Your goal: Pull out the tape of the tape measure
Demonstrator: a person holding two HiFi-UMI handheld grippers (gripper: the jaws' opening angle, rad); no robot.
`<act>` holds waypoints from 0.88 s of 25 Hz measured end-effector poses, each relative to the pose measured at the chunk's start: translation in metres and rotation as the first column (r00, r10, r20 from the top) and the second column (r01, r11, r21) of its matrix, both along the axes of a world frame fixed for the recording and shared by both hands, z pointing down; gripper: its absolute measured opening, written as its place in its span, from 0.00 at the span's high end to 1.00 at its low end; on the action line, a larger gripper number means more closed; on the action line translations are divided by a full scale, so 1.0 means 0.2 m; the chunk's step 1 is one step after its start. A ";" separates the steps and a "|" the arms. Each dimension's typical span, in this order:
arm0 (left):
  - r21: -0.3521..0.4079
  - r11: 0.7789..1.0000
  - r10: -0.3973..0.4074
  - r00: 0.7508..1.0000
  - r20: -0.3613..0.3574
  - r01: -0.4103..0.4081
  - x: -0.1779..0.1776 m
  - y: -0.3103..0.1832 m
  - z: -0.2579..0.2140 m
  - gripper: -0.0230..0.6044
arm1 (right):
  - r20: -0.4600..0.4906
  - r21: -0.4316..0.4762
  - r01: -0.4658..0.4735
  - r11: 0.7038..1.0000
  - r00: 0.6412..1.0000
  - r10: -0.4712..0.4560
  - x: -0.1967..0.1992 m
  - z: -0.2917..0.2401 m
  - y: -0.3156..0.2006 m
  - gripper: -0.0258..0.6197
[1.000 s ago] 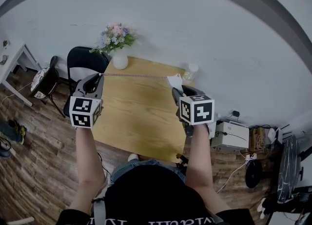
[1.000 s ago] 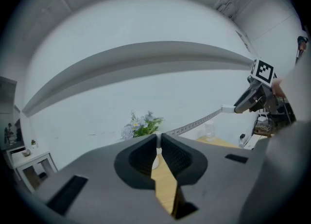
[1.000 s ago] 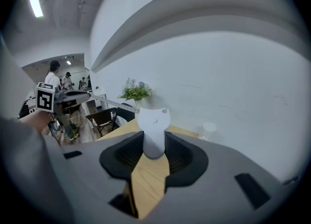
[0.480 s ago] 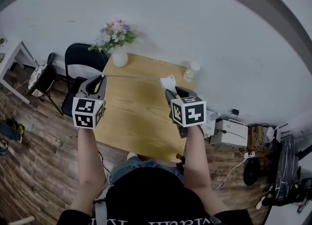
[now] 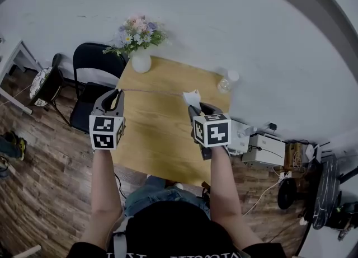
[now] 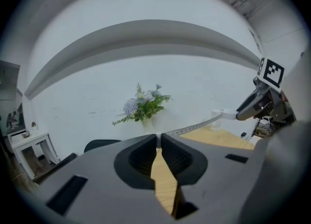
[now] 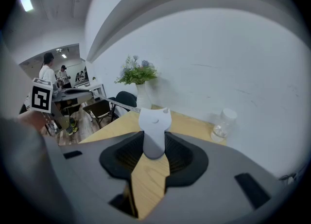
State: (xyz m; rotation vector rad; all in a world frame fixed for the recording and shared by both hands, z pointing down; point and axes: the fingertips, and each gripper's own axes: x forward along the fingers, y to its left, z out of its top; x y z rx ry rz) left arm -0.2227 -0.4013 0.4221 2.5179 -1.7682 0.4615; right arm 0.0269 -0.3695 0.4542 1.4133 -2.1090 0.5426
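Clearly, the tape [image 5: 151,90], judged thin and springy, is held above the table [image 5: 162,134]: its tip pinched by the left gripper [image 6: 159,140], its light, smooth case [image 7: 154,121] clamped by the right gripper [image 7: 154,138].

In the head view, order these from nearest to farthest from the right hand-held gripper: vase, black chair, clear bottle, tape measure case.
1. tape measure case, held in the right hand-held gripper.
2. clear bottle, table's back right.
3. vase, table's back left.
4. black chair, left of the table.
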 end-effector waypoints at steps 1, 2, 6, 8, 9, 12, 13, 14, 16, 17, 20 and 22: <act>-0.006 1.000 -0.007 1.000 0.004 0.007 -0.01 -0.02 0.03 0.90 | -0.002 -0.002 -0.010 1.000 1.000 0.010 -0.01 0.02 -0.02 0.74; -0.012 1.000 -0.013 1.000 0.006 0.013 -0.03 -0.04 0.05 0.90 | -0.002 -0.005 -0.020 1.000 1.000 0.020 -0.03 0.05 -0.04 0.74; -0.044 0.998 -0.043 0.999 -0.004 0.042 -0.08 -0.12 0.18 0.90 | 0.009 -0.025 -0.056 0.998 0.998 0.057 -0.09 0.17 -0.11 0.74; -0.068 0.996 -0.055 0.998 -0.005 0.055 -0.11 -0.16 0.25 0.90 | 0.015 -0.044 -0.068 0.997 0.998 0.068 -0.12 0.24 -0.14 0.74; -0.080 0.995 -0.059 0.998 0.001 0.059 -0.12 -0.17 0.28 0.90 | 0.016 -0.055 -0.072 0.996 0.997 0.073 -0.13 0.27 -0.16 0.74; -0.116 0.992 -0.056 0.998 0.023 0.058 -0.14 -0.21 0.39 0.90 | 0.010 -0.082 -0.089 0.993 0.996 0.090 -0.15 0.37 -0.20 0.74; -0.125 0.991 -0.051 0.998 0.025 0.054 -0.14 -0.22 0.42 0.90 | 0.009 -0.090 -0.098 0.991 0.995 0.099 -0.16 0.40 -0.21 0.74; -0.134 0.990 -0.050 0.998 0.025 0.053 -0.14 -0.23 0.45 0.90 | 0.011 -0.100 -0.106 0.989 0.994 0.107 -0.16 0.43 -0.22 0.74; -0.154 0.986 -0.060 0.998 0.023 0.063 -0.16 -0.26 0.51 0.90 | 0.022 -0.125 -0.116 0.985 0.993 0.119 -0.18 0.50 -0.24 0.74; -0.165 0.984 -0.070 0.997 0.021 0.073 -0.17 -0.27 0.55 0.90 | 0.028 -0.140 -0.117 0.983 0.992 0.122 -0.19 0.55 -0.25 0.74; -0.204 0.974 -0.099 0.995 0.012 0.100 -0.20 -0.30 0.65 0.90 | 0.024 -0.185 -0.114 0.976 0.992 0.121 -0.23 0.68 -0.25 0.74; -0.227 0.968 -0.109 0.994 0.006 0.108 -0.21 -0.31 0.71 0.90 | 0.017 -0.208 -0.117 0.971 0.992 0.124 -0.25 0.76 -0.25 0.74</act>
